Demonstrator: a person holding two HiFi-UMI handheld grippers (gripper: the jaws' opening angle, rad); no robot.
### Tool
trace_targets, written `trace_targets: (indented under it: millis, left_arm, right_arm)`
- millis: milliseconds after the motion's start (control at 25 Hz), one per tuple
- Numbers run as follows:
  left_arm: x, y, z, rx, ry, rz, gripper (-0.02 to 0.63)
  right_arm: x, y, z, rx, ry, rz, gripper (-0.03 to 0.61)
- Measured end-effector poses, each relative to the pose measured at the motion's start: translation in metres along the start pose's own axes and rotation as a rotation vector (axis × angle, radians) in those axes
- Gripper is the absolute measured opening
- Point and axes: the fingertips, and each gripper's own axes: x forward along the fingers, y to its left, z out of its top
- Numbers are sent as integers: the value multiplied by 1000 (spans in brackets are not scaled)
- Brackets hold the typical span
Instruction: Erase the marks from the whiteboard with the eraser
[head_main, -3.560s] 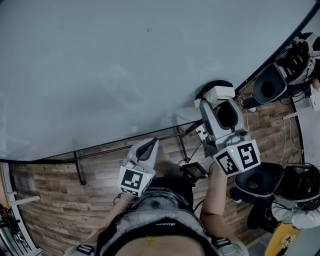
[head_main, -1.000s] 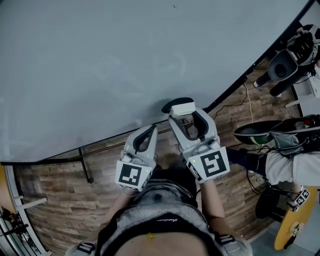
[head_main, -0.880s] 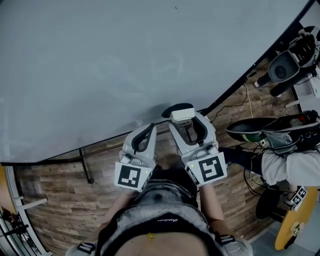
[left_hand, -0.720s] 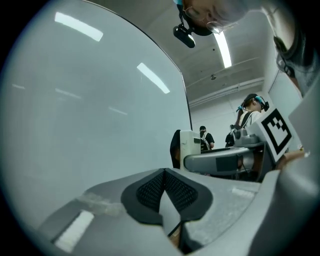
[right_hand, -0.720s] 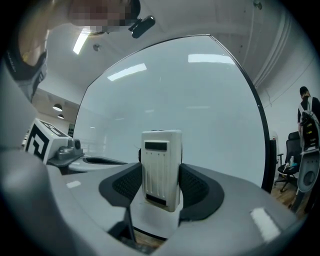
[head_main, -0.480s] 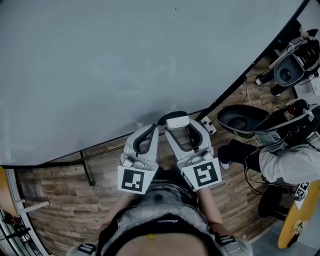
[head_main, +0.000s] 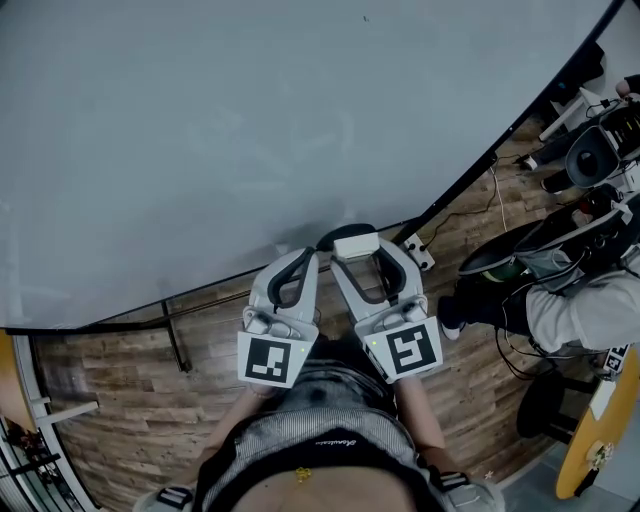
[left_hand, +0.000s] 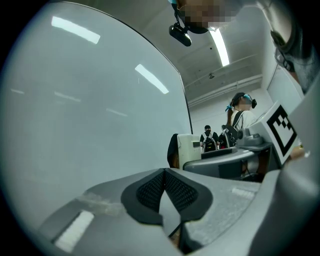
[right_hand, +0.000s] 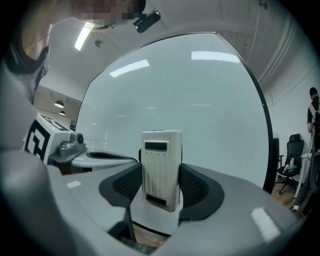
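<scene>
- Two hand-held grippers sit side by side at the lower edge of the whiteboard (head_main: 230, 120). The right hand-held gripper (head_main: 362, 256) is clamped on the eraser (head_main: 355, 243). The left hand-held gripper (head_main: 296, 262) has its jaws pressed together on nothing.
- The eraser's white body stands upright between the right pads (right_hand: 127, 185), with its dark felt side toward the board. Whether the felt actually touches the surface cannot be told.
- No clear marks show on the board, only faint smears (head_main: 342, 128) near its middle, so the wiping looks close to done.
- To finish well, the felt should lie flat against the board, not on an edge. The squeeze should stay firm enough that the eraser does not pivot. Strokes should overlap across the faint smears, and the left hand-held gripper should stay clear of their path.
- A few seconds ago the right hand-held gripper and eraser were farther right along the board's lower edge, well apart from the left one. They have since come in just beside it, while the left one has barely shifted.
</scene>
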Motion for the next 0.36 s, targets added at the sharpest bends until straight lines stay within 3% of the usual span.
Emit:
trace_targets:
  millis: [360]
  left_arm:
    - [-2,1,-2,-5,-1,3,3]
  right_arm:
    - [0,5,-3,-4,11,4,235]
